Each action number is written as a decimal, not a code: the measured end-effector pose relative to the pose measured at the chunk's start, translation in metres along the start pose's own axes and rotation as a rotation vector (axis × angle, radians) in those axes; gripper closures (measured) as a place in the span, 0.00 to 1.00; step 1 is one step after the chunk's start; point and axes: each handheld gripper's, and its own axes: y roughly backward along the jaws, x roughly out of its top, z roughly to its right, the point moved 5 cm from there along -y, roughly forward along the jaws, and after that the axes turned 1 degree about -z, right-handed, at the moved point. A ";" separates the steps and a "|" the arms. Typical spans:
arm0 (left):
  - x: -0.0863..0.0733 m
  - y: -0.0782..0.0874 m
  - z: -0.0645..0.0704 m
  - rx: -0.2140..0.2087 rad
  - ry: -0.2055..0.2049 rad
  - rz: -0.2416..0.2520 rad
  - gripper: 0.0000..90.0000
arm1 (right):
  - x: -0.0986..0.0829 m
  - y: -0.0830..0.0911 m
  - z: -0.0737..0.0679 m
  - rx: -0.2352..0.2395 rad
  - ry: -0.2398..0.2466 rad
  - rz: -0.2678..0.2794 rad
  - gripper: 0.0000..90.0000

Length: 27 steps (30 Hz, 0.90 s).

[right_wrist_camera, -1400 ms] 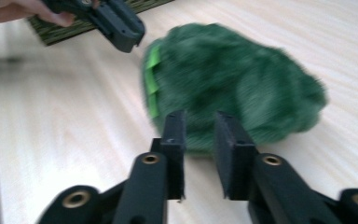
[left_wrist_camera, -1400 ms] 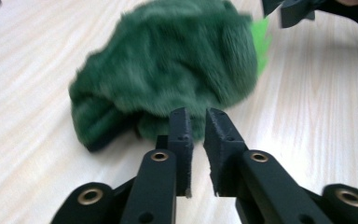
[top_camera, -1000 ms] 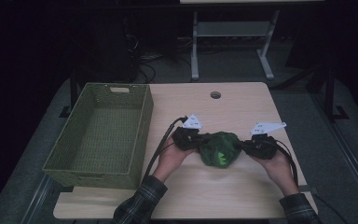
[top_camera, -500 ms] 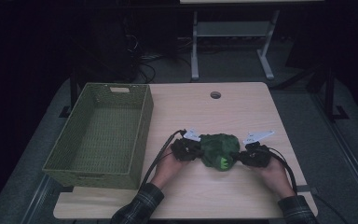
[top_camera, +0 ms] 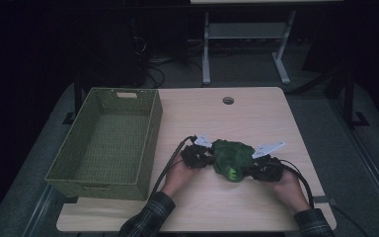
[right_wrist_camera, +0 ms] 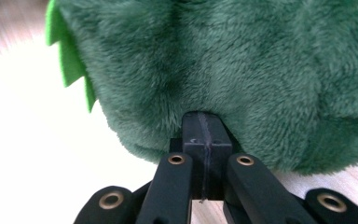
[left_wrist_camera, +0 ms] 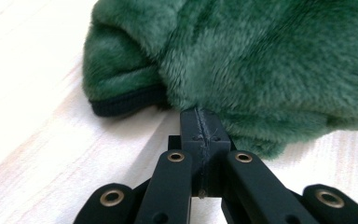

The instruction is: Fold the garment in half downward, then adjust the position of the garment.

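A dark green plush item [top_camera: 232, 157] lies on the wooden table [top_camera: 237, 118], toward its front, between both hands. My left gripper [top_camera: 210, 159] meets its left side; in the left gripper view the jaws are pressed together with their tip [left_wrist_camera: 199, 116] buried in the fur [left_wrist_camera: 261, 60], just beside a black ribbed edge [left_wrist_camera: 126, 100]. My right gripper [top_camera: 250, 168] meets its right side. Its jaws are also together, and their tip [right_wrist_camera: 203, 119] is pinching the fur [right_wrist_camera: 223, 60]. Light green felt spikes [right_wrist_camera: 70, 56] stick out of the plush.
A green woven basket [top_camera: 150, 133], empty, stands at the table's left. A round cable hole [top_camera: 228, 100] sits near the far edge. Black cables [top_camera: 170, 165] trail from both grippers toward the person. Beyond the table the floor is dark, with a metal stand.
Both grippers and the plush have come down and slightly toward the person; the grey plates sit lower than a second ago. The grippers stayed shut on its two sides.
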 end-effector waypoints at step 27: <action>0.015 0.047 0.052 -0.106 -0.021 0.096 1.00 | 0.062 0.043 0.049 -0.111 -0.037 0.211 1.00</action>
